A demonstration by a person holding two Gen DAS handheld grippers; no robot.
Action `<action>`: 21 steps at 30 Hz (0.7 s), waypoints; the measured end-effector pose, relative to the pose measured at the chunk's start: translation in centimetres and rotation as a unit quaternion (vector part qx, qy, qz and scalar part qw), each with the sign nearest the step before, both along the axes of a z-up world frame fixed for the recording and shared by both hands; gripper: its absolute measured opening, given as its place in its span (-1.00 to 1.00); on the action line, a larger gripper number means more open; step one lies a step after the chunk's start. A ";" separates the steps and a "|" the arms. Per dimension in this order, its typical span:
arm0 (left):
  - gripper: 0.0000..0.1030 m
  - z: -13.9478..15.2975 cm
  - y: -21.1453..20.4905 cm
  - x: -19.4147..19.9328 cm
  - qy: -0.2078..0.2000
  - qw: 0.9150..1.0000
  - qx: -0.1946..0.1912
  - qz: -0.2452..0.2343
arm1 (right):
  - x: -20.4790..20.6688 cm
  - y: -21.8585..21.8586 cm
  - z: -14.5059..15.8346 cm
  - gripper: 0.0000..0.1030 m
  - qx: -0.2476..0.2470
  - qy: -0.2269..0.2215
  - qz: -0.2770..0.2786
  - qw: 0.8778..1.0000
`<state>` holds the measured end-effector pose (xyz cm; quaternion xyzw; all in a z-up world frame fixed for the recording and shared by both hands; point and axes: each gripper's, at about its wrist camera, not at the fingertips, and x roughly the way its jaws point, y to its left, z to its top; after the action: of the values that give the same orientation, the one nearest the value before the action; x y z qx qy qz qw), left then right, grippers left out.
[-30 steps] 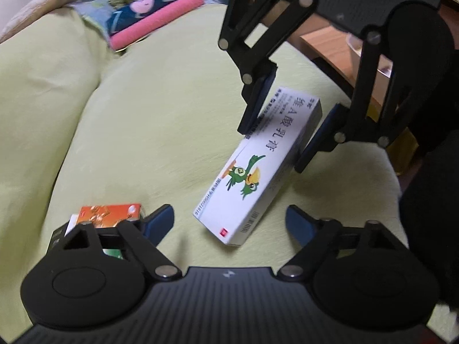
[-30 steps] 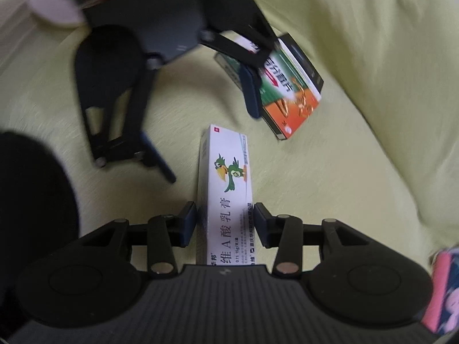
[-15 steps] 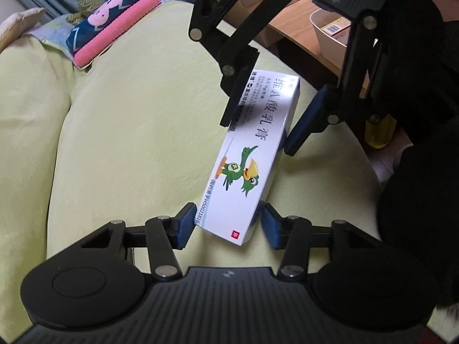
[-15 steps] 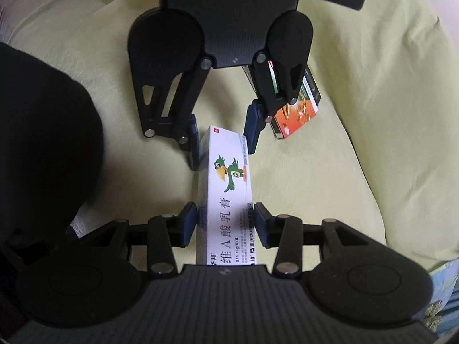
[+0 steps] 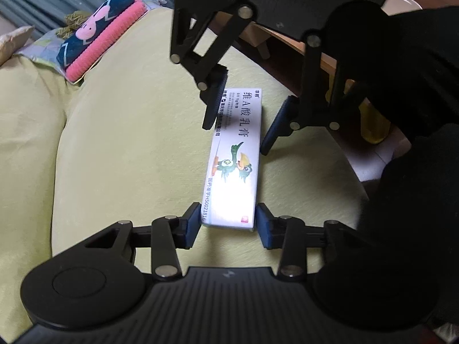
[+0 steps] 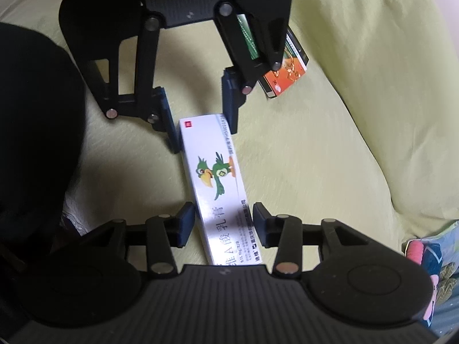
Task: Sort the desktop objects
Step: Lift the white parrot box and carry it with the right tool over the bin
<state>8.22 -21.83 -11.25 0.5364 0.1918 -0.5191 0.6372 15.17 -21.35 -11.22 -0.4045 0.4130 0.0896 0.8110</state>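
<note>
long white box [image 5: 233, 157] with green parrot — lying flat on yellow-green cover; orange-green box [image 6: 287, 70] nearby.

You are looking across a yellow-green bedcover [image 5: 120, 154] that is spreading over most of the left wrist view, bulging in a soft fold at the left. At the far left, a folded pink towel [image 5: 106, 43] is lying against a dark blue cloth with a pink rabbit print [image 5: 91, 28]. At the far right, a wooden desk [image 5: 327, 60] is showing, with a yellow bottle [image 5: 375, 132] standing below it.
</note>
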 end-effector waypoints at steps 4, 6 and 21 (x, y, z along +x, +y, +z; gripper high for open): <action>-0.09 0.1 0.5 -0.6 -0.003 1.000 0.000 -0.003 | -0.1 0.0 -0.3 -0.23 -0.010 -0.008 0.002 1.000; -0.09 0.1 0.6 -0.8 -0.011 1.000 0.003 -0.007 | -0.1 0.0 -0.4 -0.20 -0.011 -0.010 0.002 1.000; -0.09 2.3 -2.2 -4.3 -0.082 0.995 -0.014 -0.046 | -1.6 -0.6 2.5 -0.23 -0.056 -0.050 -0.044 0.996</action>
<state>3.92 -23.99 -8.98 0.5762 0.1066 -0.5049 0.6338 13.52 -21.93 -8.73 -0.4347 0.3941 0.0100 0.8097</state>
